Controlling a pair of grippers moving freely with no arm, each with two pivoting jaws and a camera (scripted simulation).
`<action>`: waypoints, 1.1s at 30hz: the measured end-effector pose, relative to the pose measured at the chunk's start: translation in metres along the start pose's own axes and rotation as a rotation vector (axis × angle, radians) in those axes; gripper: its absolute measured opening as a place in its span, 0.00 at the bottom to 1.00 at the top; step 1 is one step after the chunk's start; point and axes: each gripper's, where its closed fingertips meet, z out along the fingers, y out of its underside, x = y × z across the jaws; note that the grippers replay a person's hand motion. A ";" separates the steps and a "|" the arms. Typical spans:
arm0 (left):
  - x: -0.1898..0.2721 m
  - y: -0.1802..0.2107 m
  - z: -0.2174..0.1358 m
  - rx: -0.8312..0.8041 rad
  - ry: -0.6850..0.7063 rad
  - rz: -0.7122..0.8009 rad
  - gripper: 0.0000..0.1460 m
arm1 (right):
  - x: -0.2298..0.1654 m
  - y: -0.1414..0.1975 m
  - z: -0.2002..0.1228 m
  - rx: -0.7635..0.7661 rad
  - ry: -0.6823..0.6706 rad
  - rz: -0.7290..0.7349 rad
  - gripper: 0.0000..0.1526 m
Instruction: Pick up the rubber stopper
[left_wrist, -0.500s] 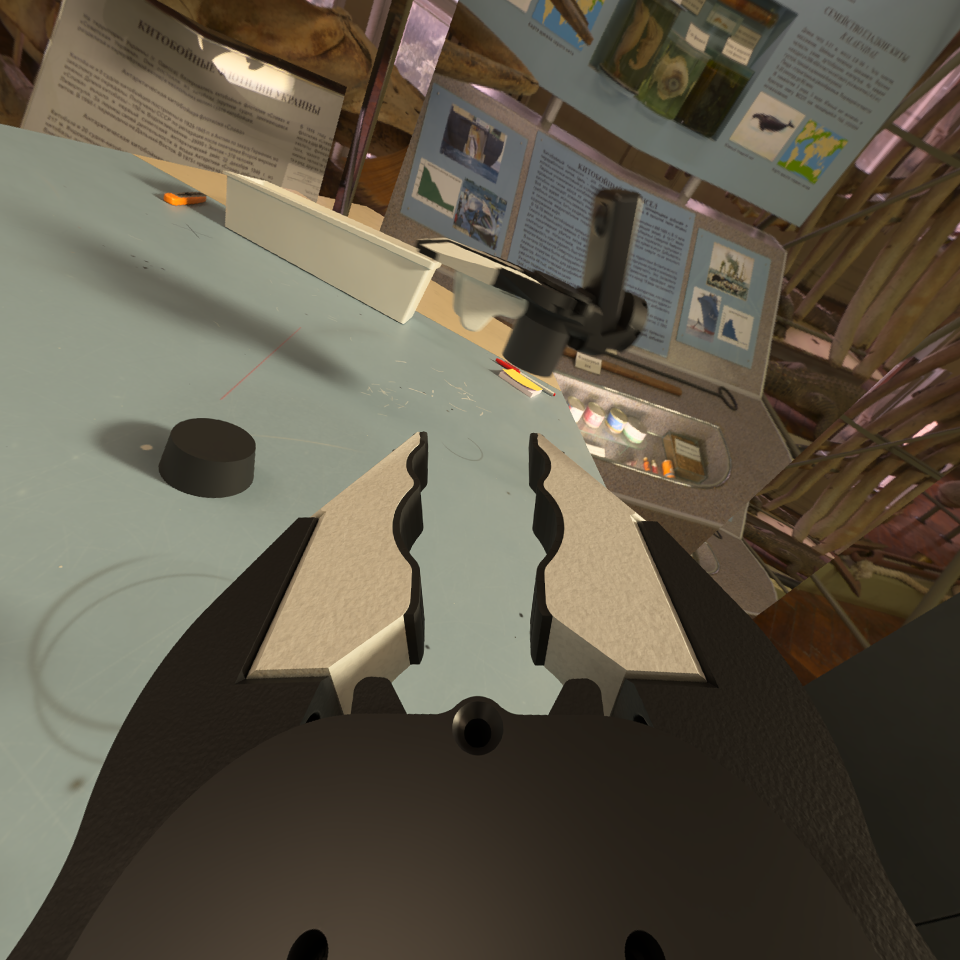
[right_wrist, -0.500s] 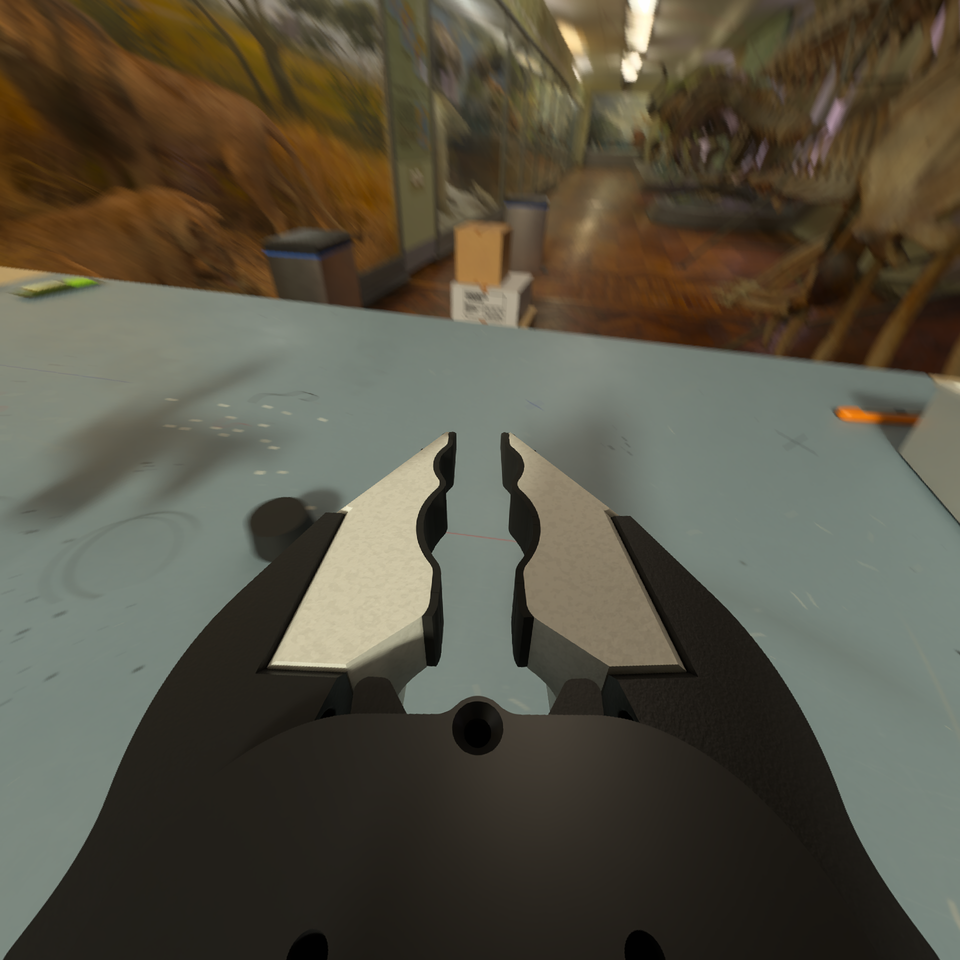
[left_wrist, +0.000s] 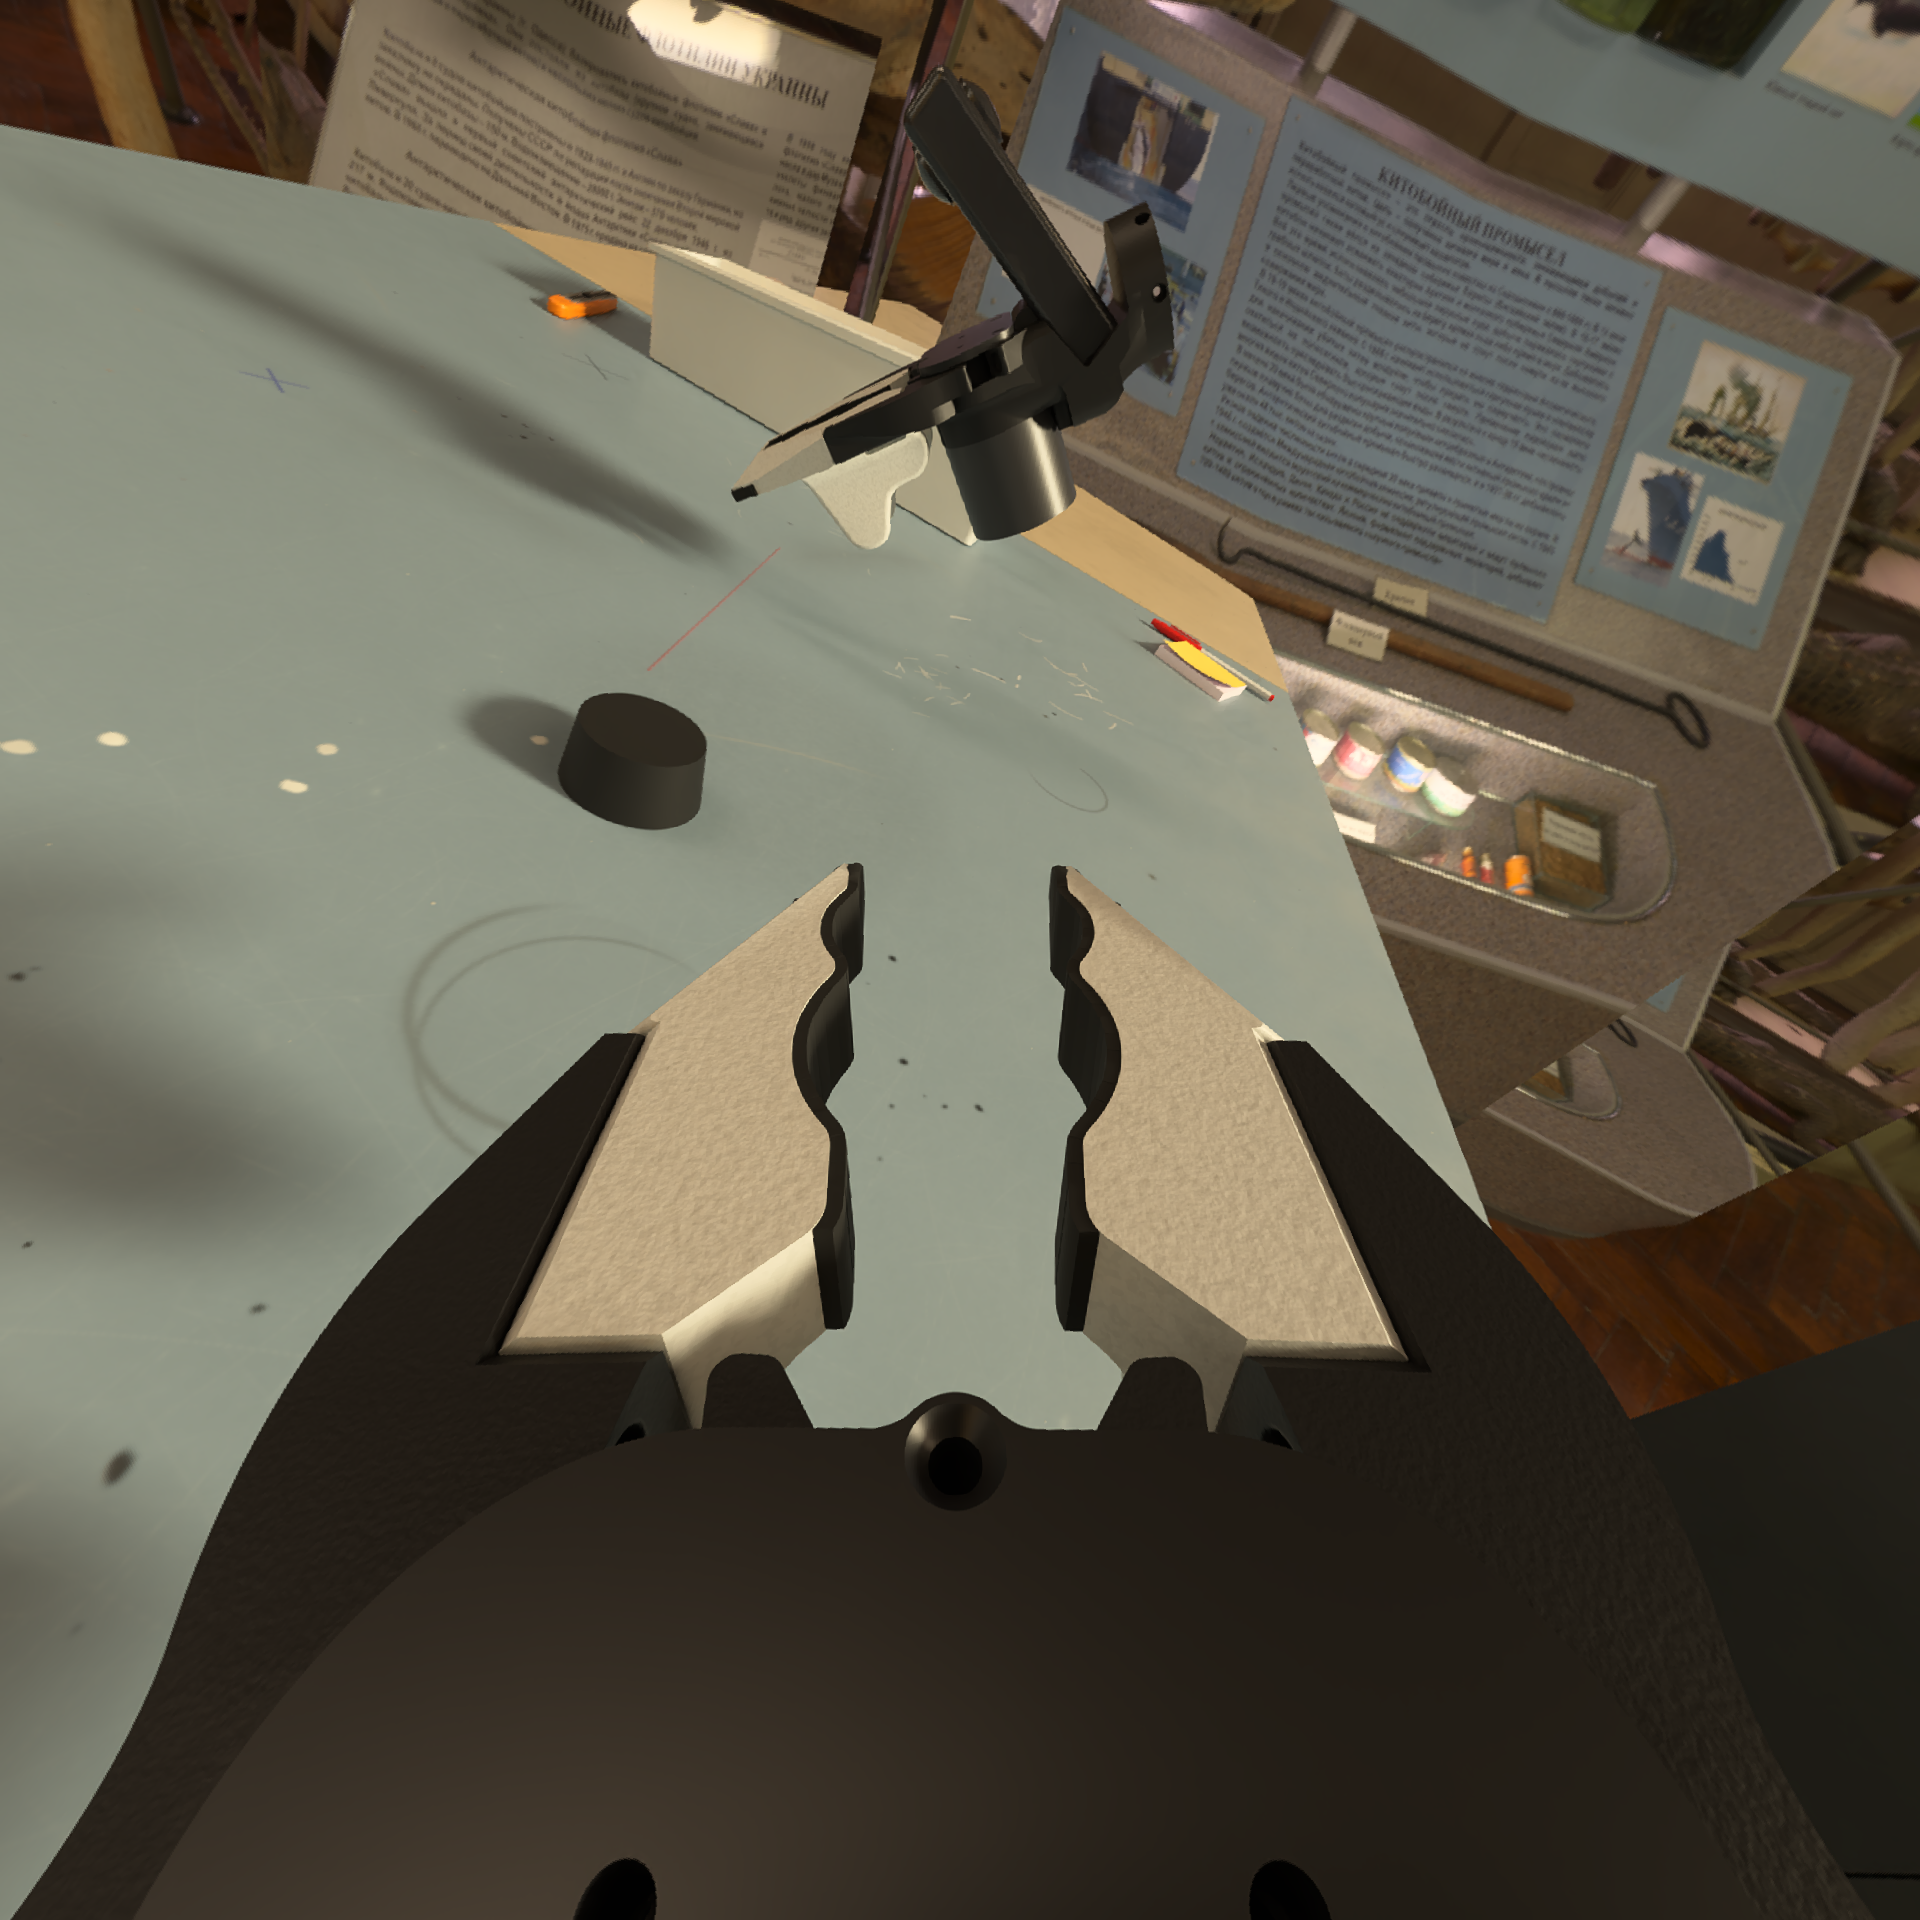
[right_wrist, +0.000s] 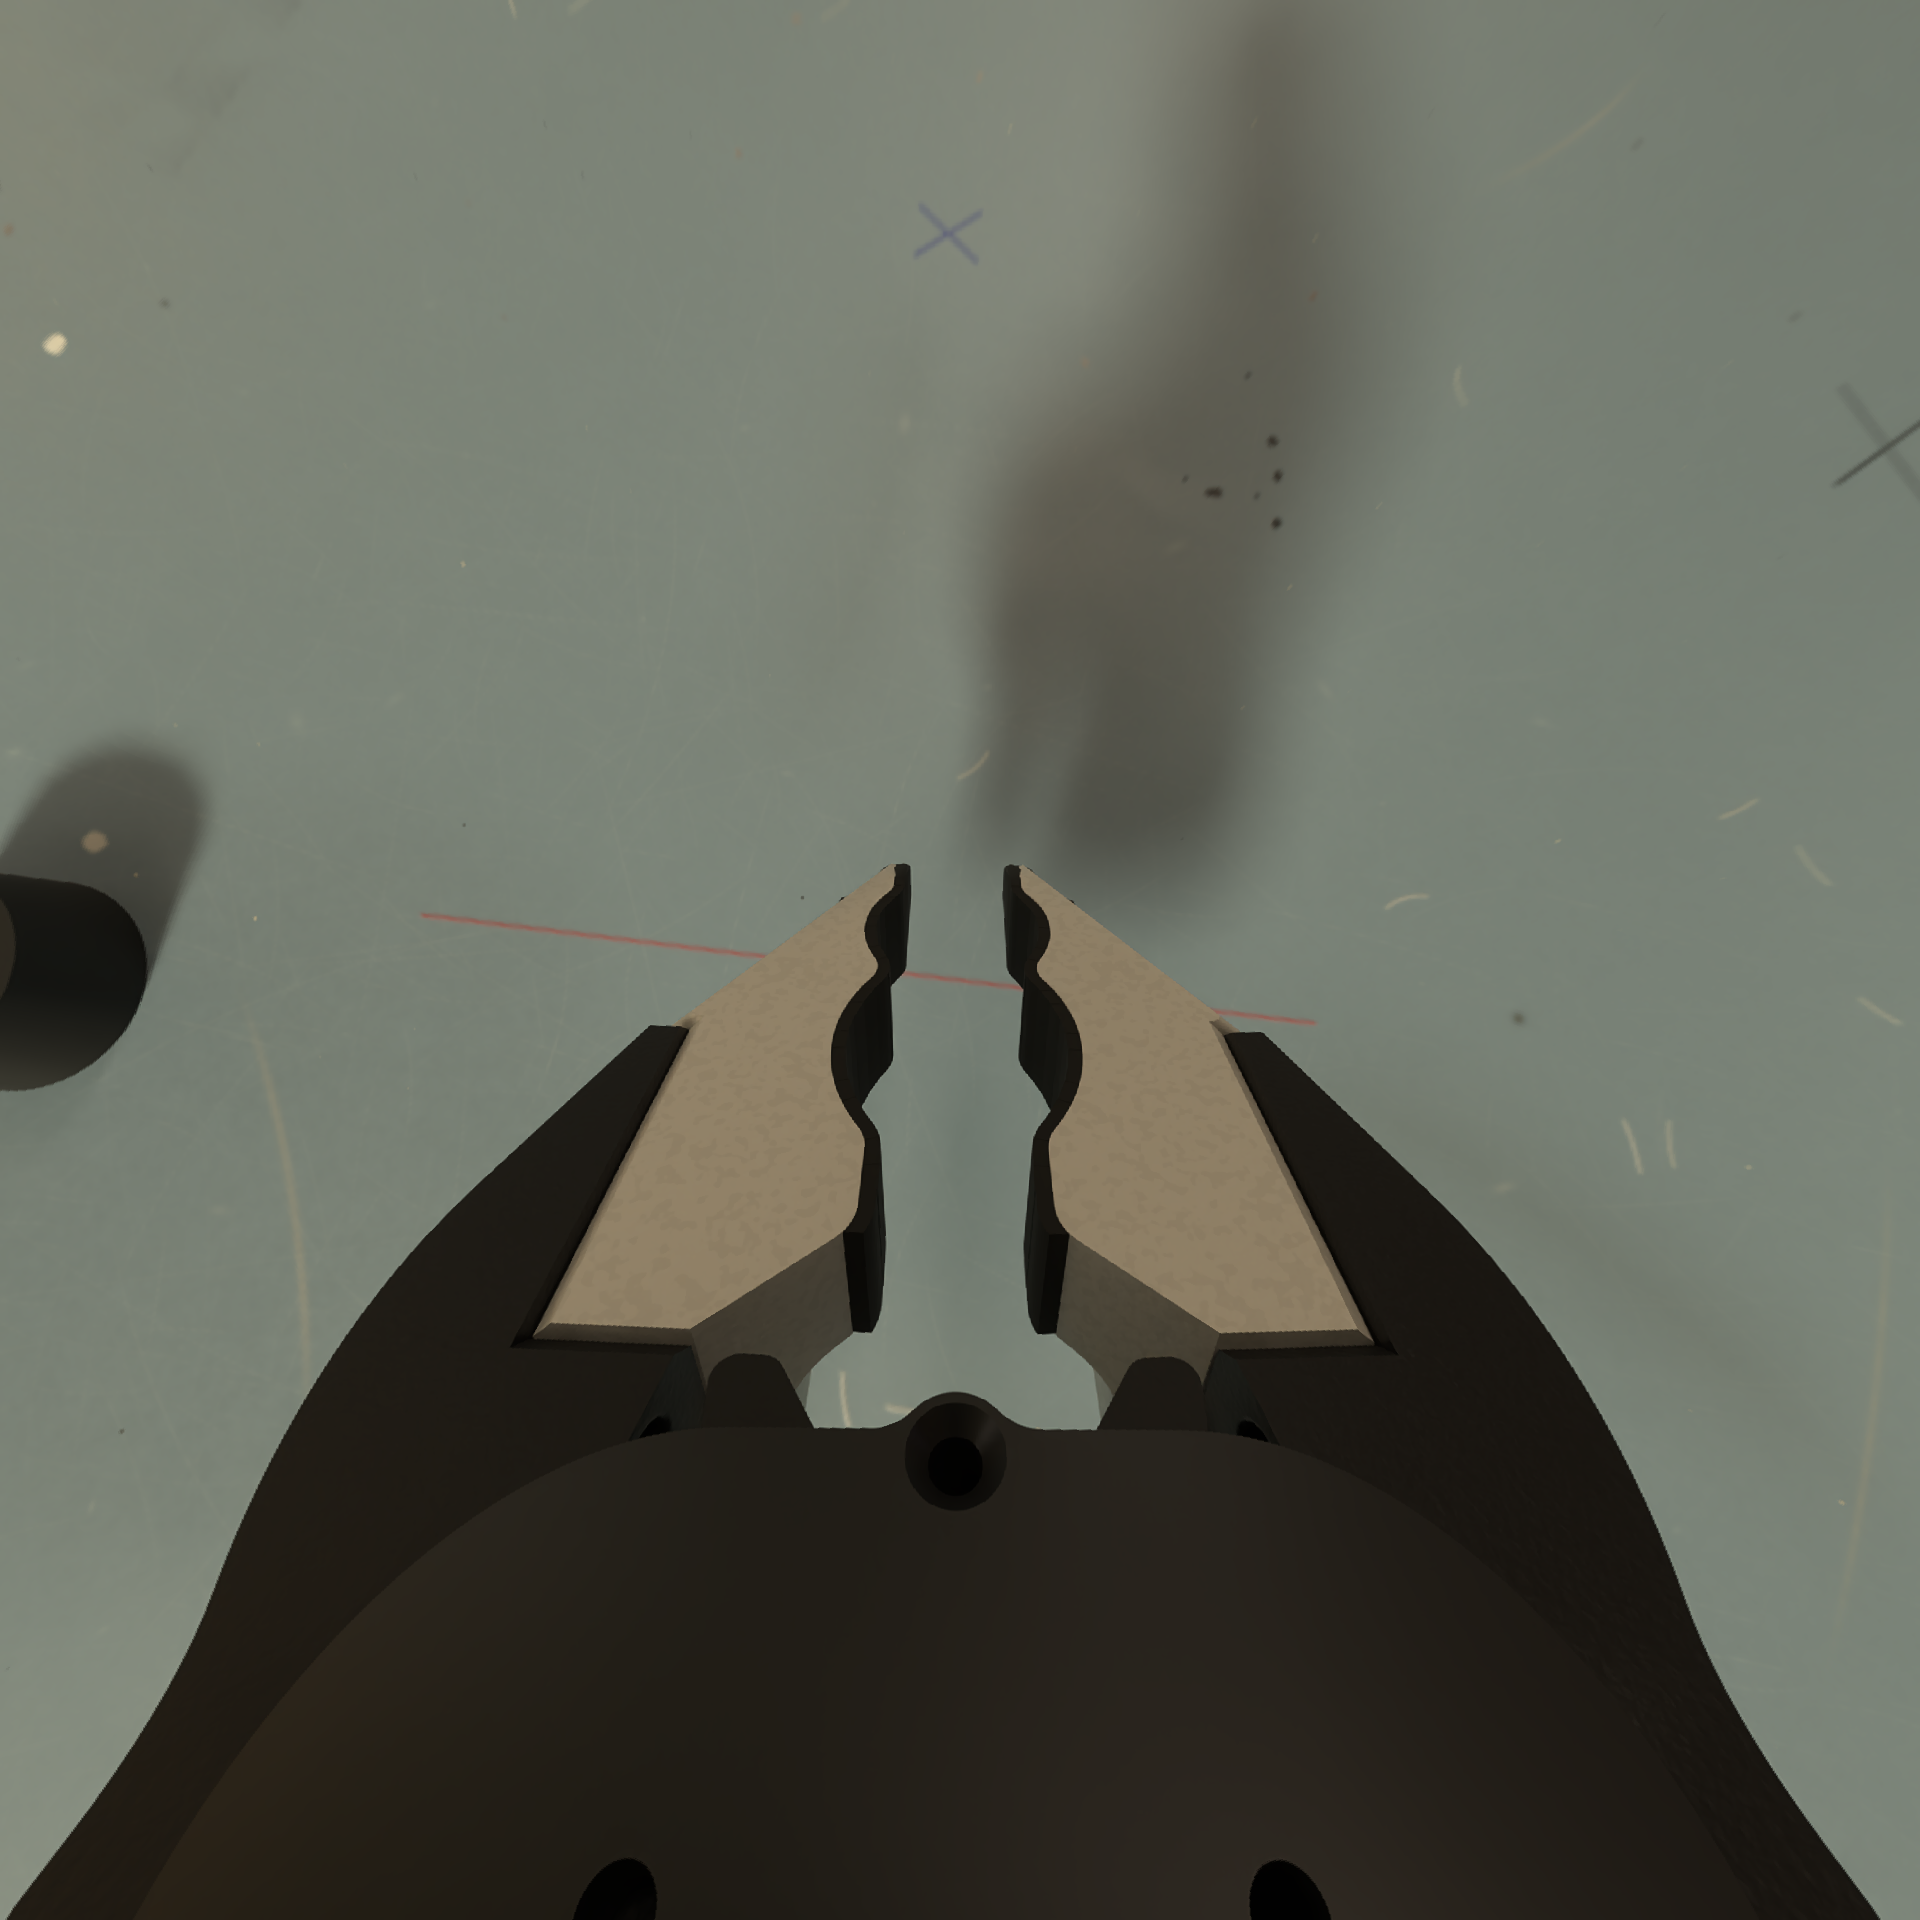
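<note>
The rubber stopper (left_wrist: 634, 761) is a short black round plug standing on the pale blue-grey table (left_wrist: 260, 520). In the left wrist view it lies ahead and to the left of my left gripper (left_wrist: 954, 883), which is open and empty. In the right wrist view the stopper (right_wrist: 62, 982) is cut off at the left edge, well left of my right gripper (right_wrist: 956, 883), which is open with a narrow gap, empty, and points steeply down at the table. The right gripper also shows in the left wrist view (left_wrist: 800, 468), tilted down above the table beyond the stopper.
A white rectangular tray (left_wrist: 748, 332) stands at the table's far side, with a small orange object (left_wrist: 582, 304) left of it. A yellow and white block with a red pen (left_wrist: 1200, 665) lies near the right edge. Display boards (left_wrist: 1455, 416) stand beyond the table.
The right gripper has pitched down from looking across the table to looking nearly straight at it. In the left wrist view the stopper now sits nearer the centre, and the right gripper's tips now point at the table.
</note>
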 end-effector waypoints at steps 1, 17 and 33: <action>-0.001 0.000 -0.001 -0.003 -0.003 0.001 0.24 | 0.000 0.002 0.003 -0.017 -0.010 0.004 0.12; -0.041 0.031 -0.076 -0.175 -0.267 0.099 0.37 | -0.118 -0.042 -0.124 0.280 -0.315 -0.302 0.63; -0.048 0.109 -0.119 -0.514 -0.444 0.353 0.28 | -0.220 0.023 0.002 -0.119 -0.258 -0.220 0.58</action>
